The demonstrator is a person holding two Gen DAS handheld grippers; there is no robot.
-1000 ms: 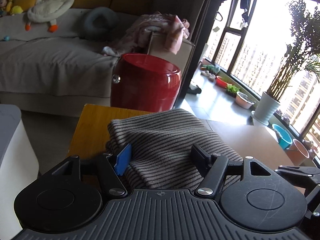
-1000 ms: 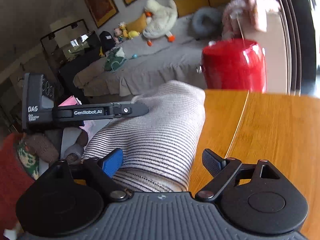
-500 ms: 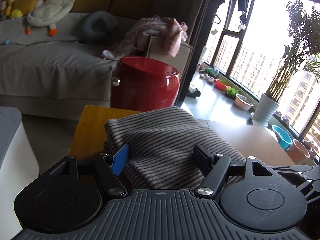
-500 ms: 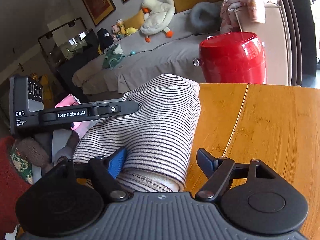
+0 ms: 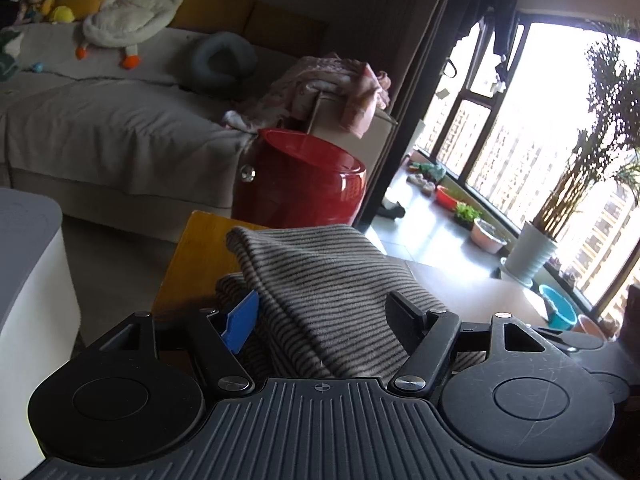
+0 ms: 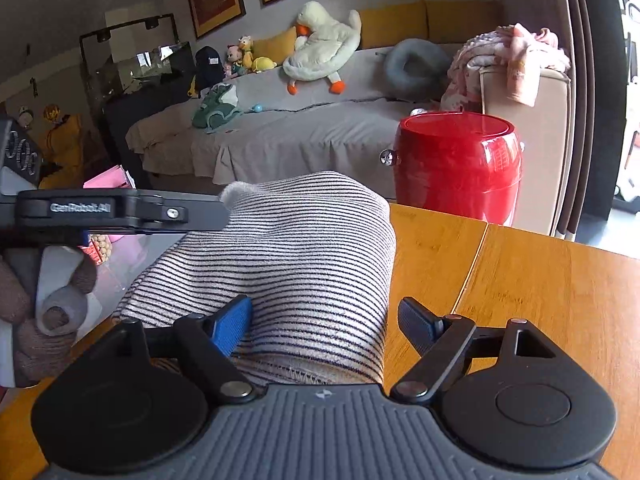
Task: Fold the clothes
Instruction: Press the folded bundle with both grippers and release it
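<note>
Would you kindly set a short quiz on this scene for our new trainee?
1. True or false: the striped garment rests on the table.
2. What stands on the floor just beyond the table's far edge? A) a red drum B) a green chair C) a black crate
3. Which large plush toy lies on the sofa?

Key: 1 true; 2 A; 3 a white duck.
</note>
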